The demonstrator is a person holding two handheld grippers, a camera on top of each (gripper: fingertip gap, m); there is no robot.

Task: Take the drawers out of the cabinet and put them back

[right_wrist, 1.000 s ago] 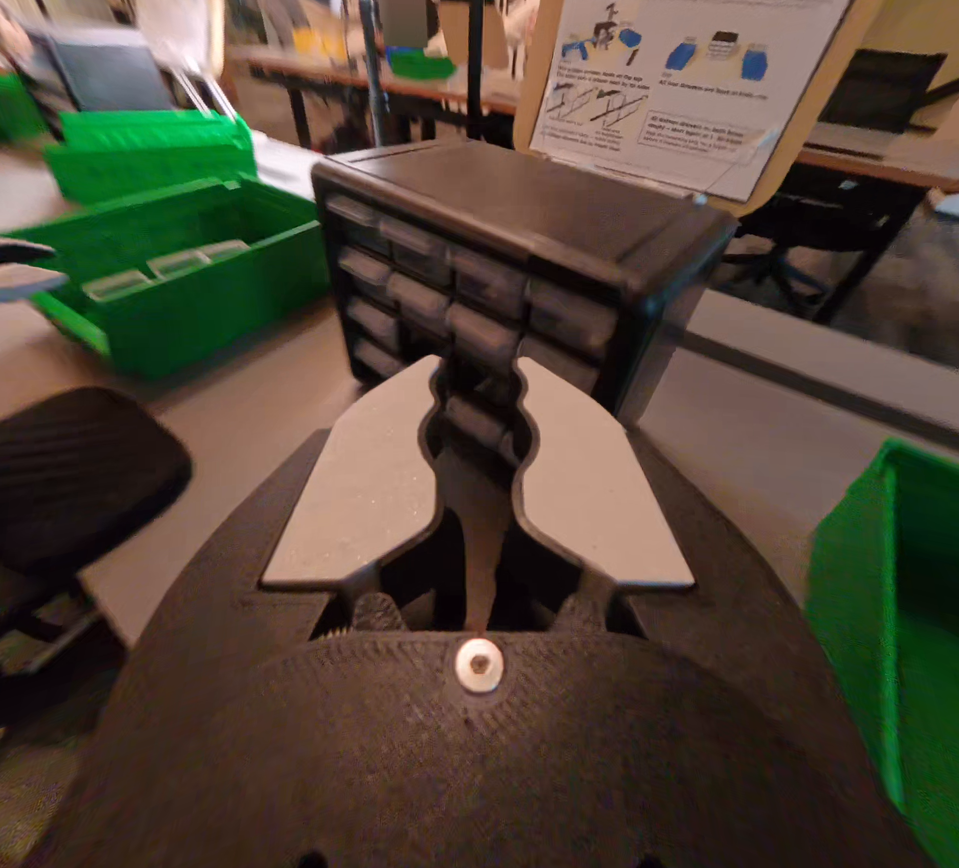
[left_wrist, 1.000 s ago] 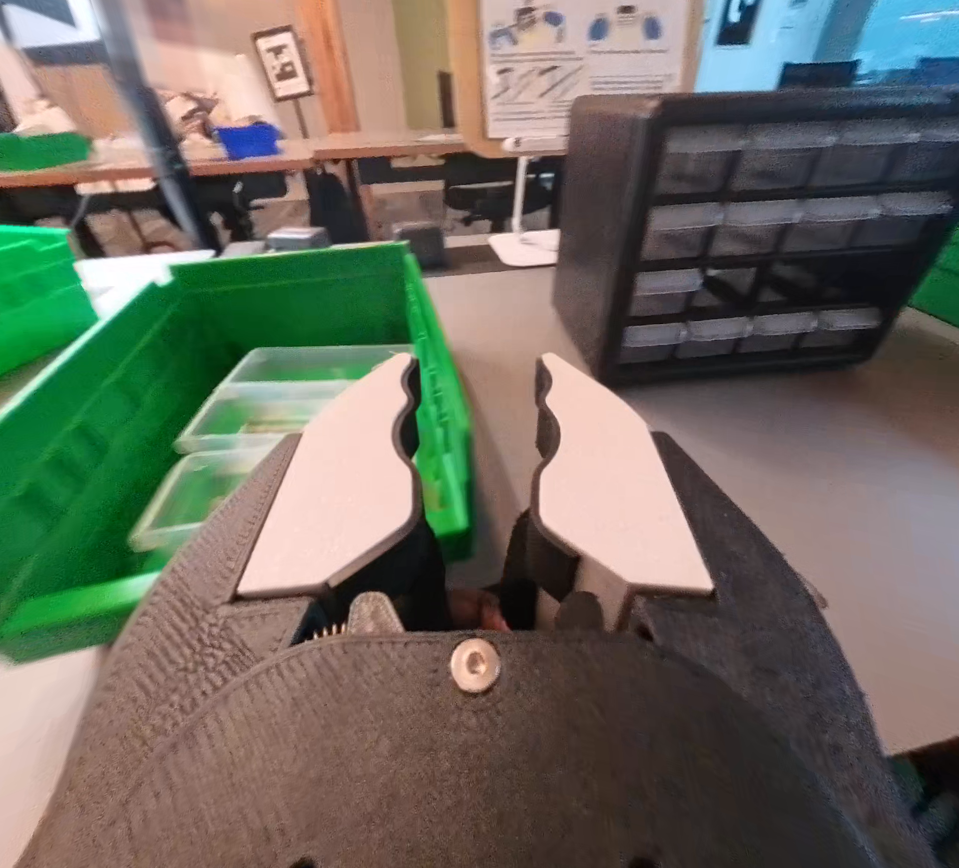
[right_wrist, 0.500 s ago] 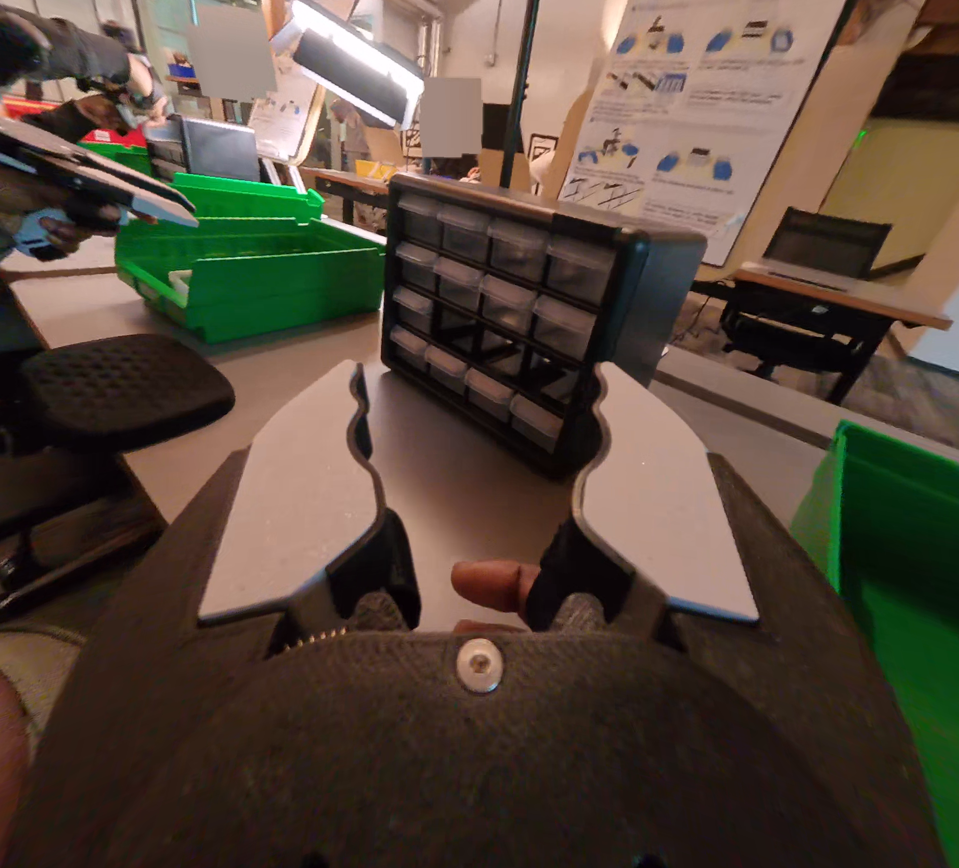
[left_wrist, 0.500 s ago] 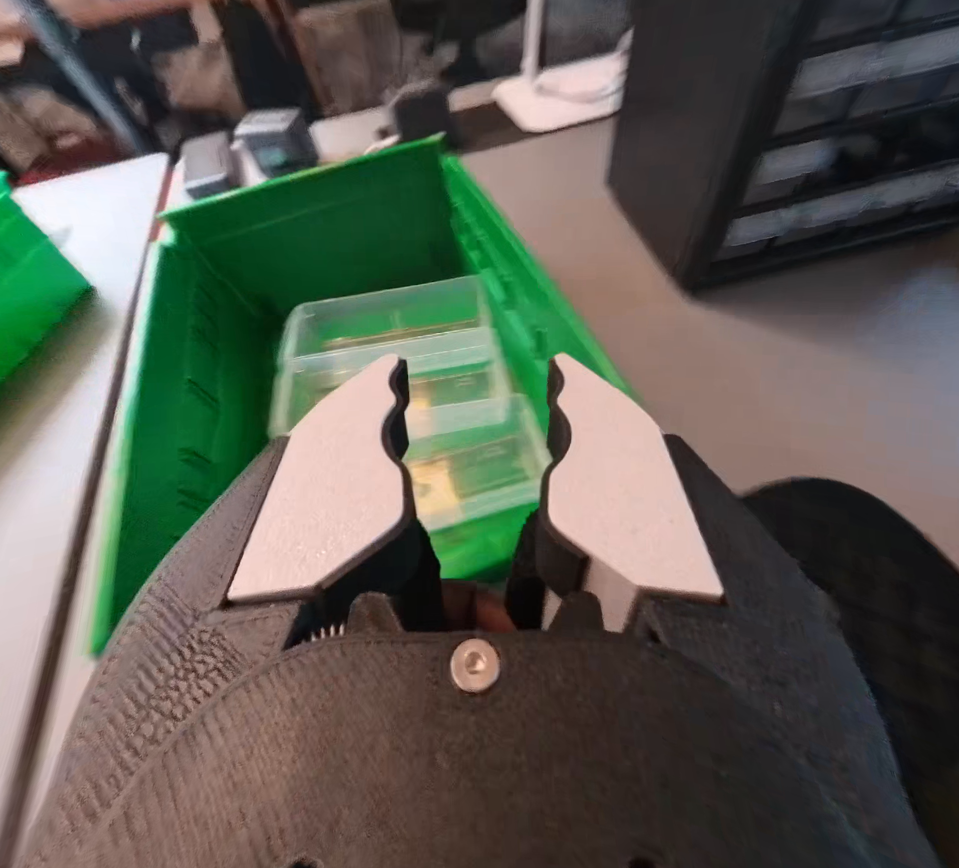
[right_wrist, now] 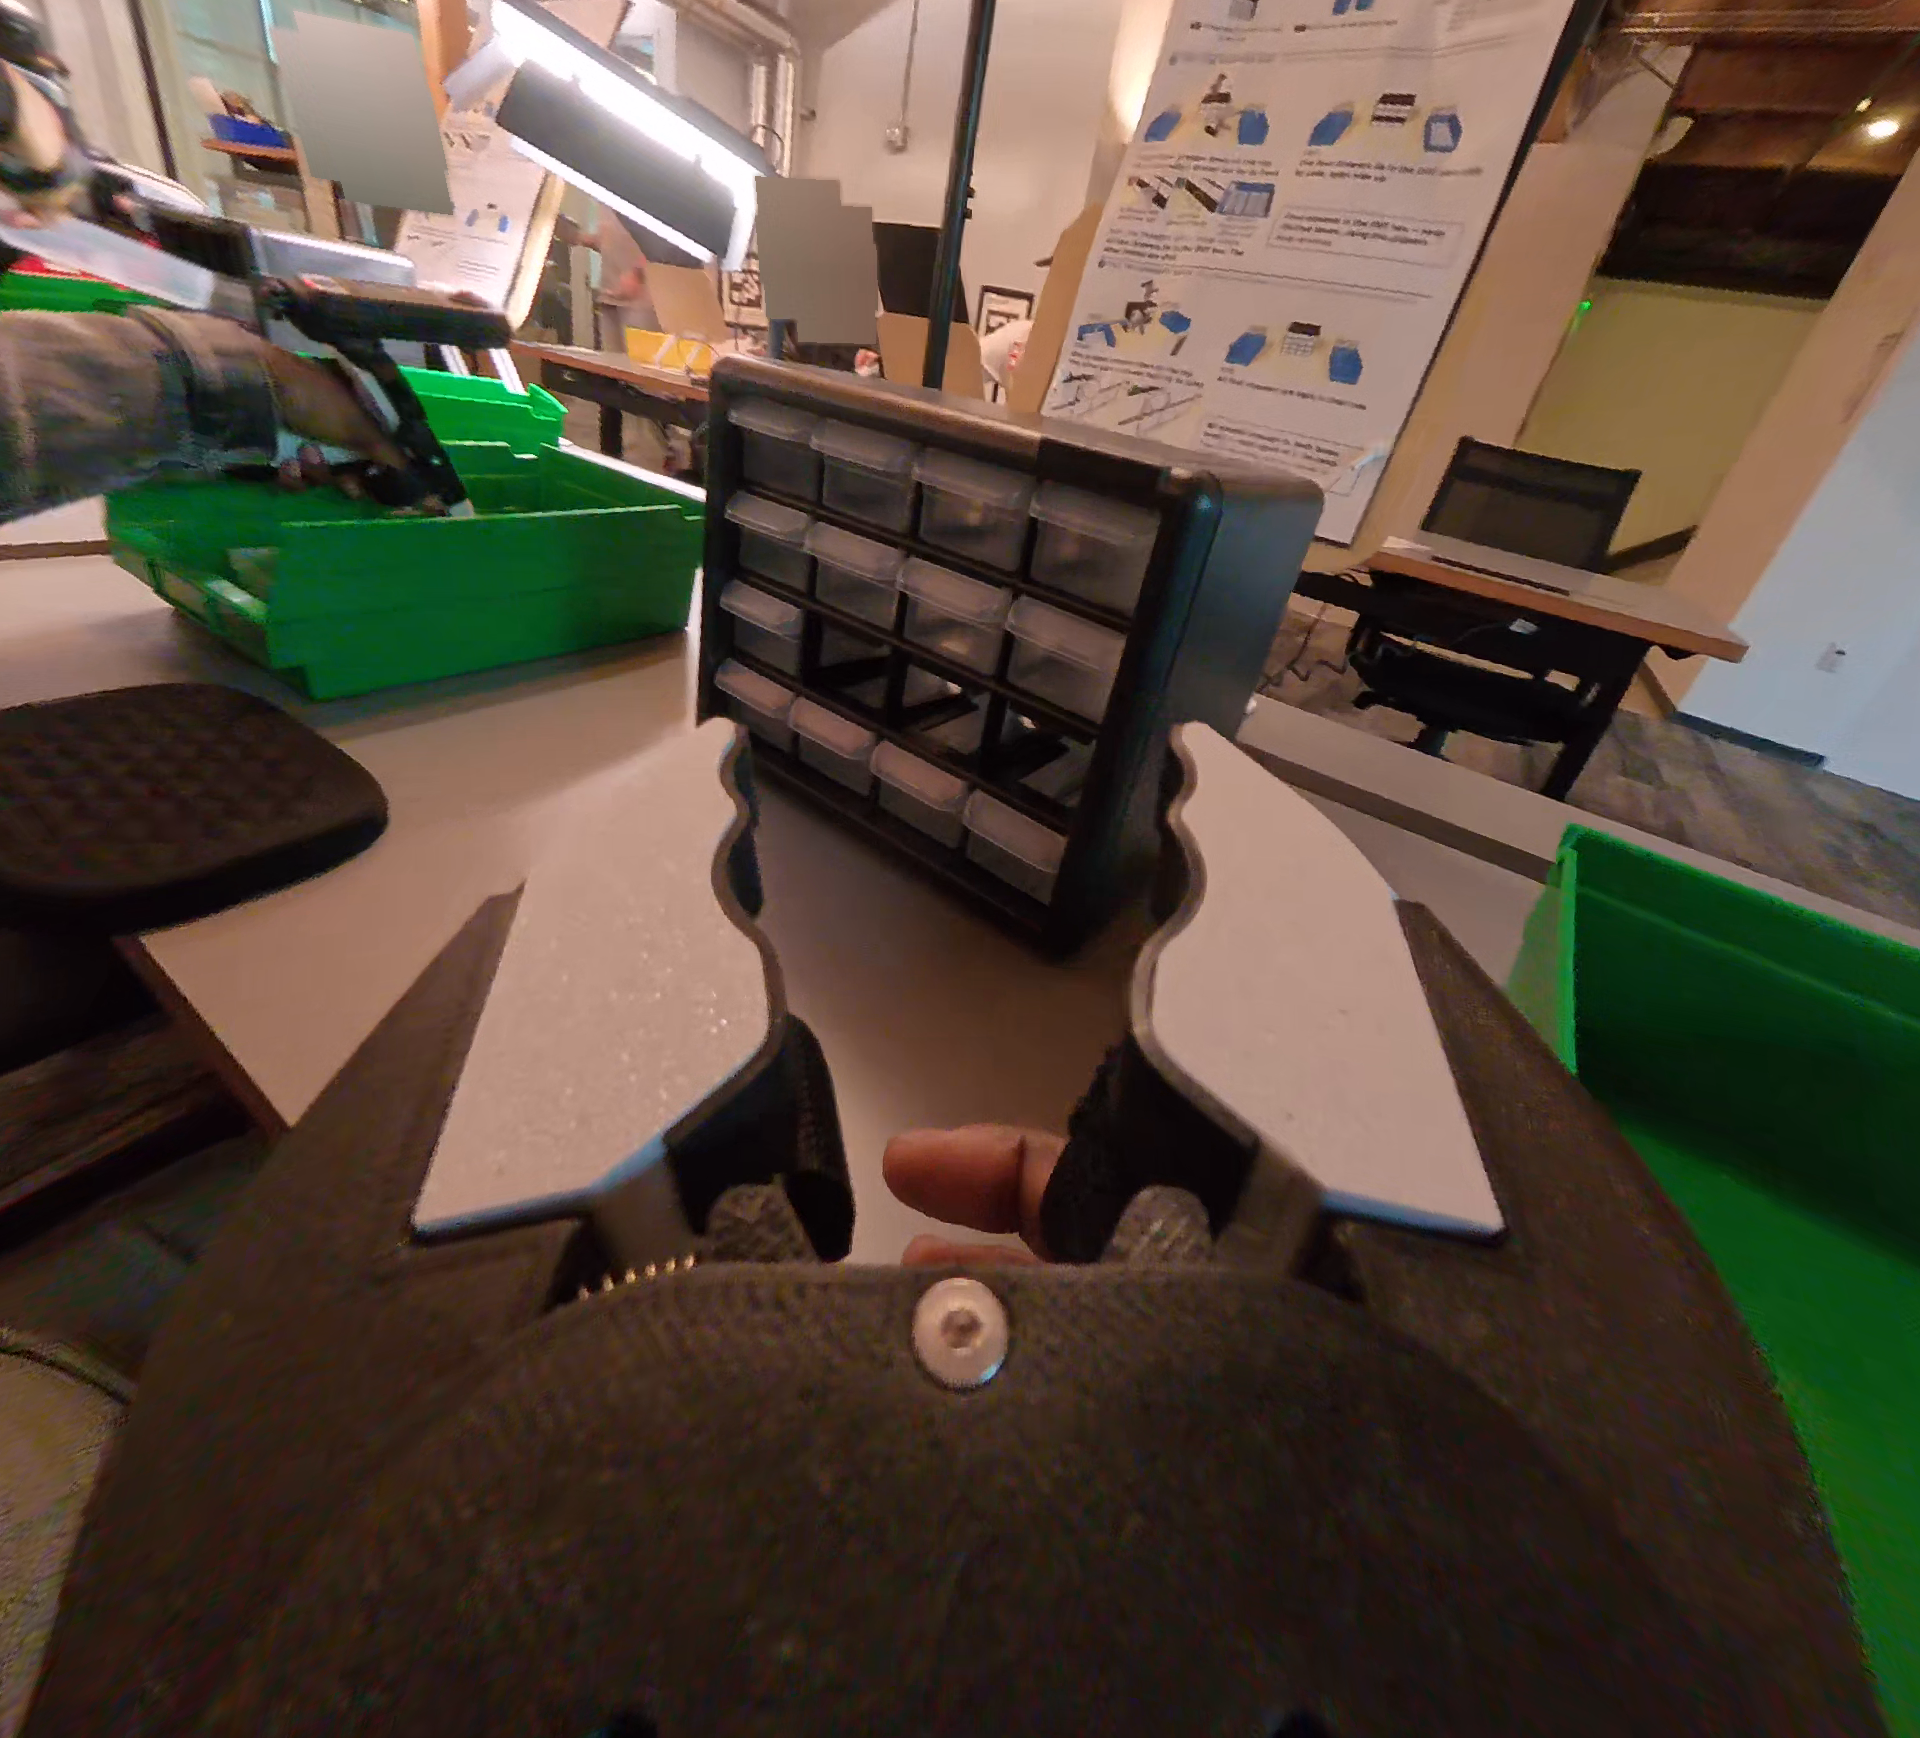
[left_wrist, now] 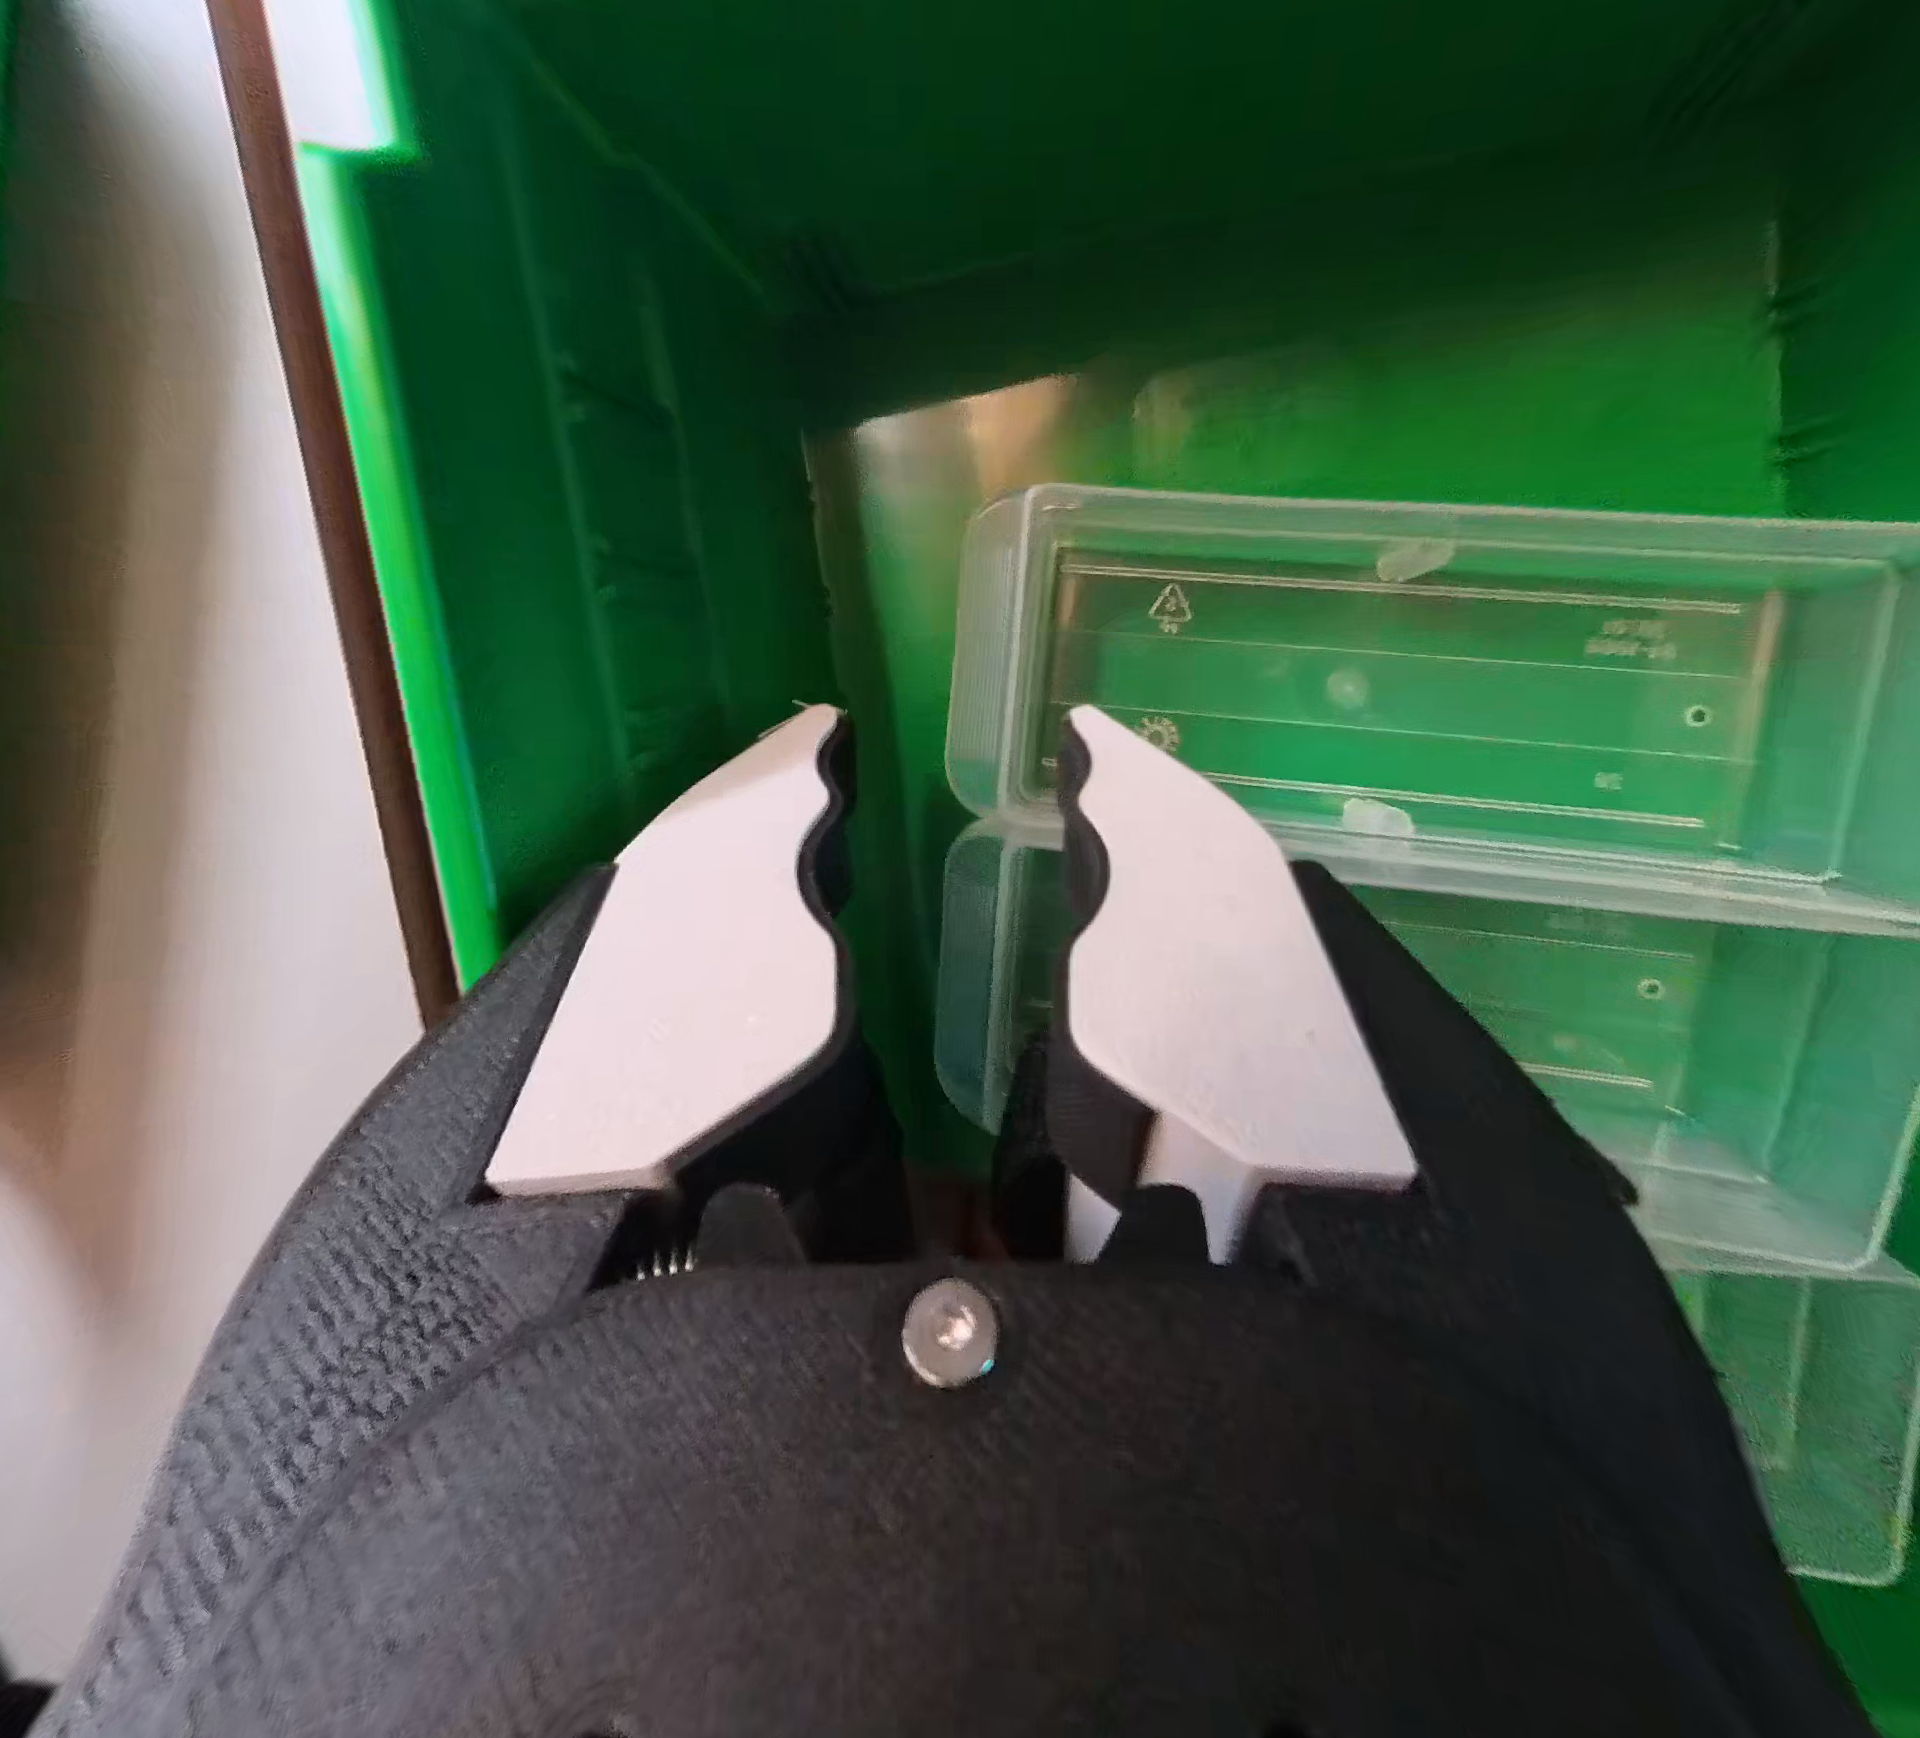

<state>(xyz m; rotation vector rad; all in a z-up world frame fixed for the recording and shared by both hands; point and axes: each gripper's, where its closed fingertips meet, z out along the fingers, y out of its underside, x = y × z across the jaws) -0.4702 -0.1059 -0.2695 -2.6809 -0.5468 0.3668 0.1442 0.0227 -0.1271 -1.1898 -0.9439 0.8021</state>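
In the left wrist view, my left gripper [left_wrist: 954, 722] is open and reaches down into a green bin [left_wrist: 1039, 130]. Three clear plastic drawers lie side by side in the bin. The gripper's right finger [left_wrist: 1174, 909] overlaps the left end of the far drawer [left_wrist: 1403, 680] and the middle drawer [left_wrist: 1507, 992]. The left finger is outside them. I cannot tell whether it touches them. In the right wrist view, my right gripper [right_wrist: 958, 753] is open and empty above the table, in front of the black cabinet [right_wrist: 1236, 608]. The cabinet has three empty slots [right_wrist: 862, 660] in its third row.
The left bin [right_wrist: 468, 587] stands left of the cabinet, with the left gripper [right_wrist: 416, 462] and a hand over it. Another green bin [right_wrist: 1714, 1013] stands at the right. A black chair armrest [right_wrist: 156, 784] is at the table's left edge. A poster board stands behind.
My left gripper has tipped down and moved from above the table into the green bin, close over the clear drawers. My right gripper has opened wide and drawn back from the cabinet.
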